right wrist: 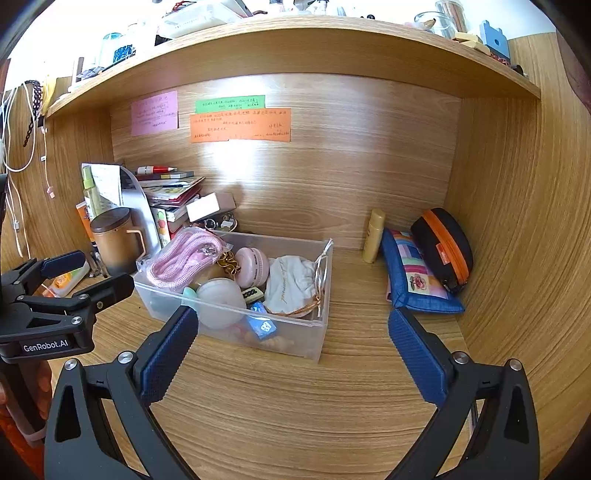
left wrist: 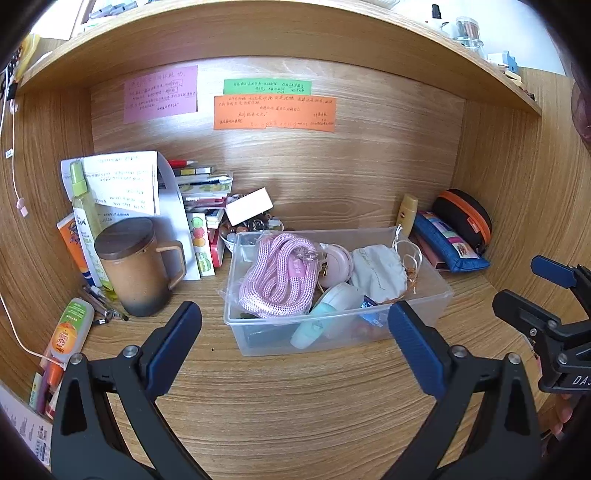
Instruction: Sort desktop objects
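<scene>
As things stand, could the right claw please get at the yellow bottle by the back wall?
Probably yes: the right claw is open, and the yellow bottle stands upright between the clear box and blue pouch, with bare desk before it.

wooden desk alcove [left wrist: 295,387] | shelf [left wrist: 280,33] overhead | bright daylight above

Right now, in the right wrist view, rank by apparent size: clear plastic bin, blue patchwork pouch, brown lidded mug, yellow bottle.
1. Clear plastic bin
2. Blue patchwork pouch
3. Brown lidded mug, though it stands farther back
4. Yellow bottle

black gripper [left wrist: 295,332] frames, ribbed blue pads, silver screws.
</scene>
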The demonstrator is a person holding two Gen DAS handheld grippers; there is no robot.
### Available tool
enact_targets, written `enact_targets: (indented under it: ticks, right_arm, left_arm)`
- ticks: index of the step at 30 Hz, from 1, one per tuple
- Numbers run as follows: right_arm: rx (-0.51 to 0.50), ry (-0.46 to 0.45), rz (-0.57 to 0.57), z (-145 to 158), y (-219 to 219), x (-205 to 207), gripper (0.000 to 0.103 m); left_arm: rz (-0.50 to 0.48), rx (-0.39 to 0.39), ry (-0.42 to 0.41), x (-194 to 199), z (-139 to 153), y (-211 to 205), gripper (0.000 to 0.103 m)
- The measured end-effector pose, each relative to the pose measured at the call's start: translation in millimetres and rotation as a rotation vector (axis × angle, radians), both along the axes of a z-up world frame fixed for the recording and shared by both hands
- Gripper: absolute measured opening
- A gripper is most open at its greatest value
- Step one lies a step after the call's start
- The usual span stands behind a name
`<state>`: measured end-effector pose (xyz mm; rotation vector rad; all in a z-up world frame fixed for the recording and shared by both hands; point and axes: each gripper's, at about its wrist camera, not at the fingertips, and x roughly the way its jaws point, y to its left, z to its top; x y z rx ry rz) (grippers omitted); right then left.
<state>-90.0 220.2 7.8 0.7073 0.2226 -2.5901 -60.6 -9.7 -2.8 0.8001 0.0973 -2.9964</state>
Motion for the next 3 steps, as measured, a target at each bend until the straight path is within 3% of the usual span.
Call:
enact_targets:
  ticks: [3]
  right_arm:
    - [-0.004,-0.011,-0.002,-1.0,0.6,-3.0,0.103]
  left_arm:
    - [-0.005,-0.015,0.009,0.3,2.0,3.3,0.102]
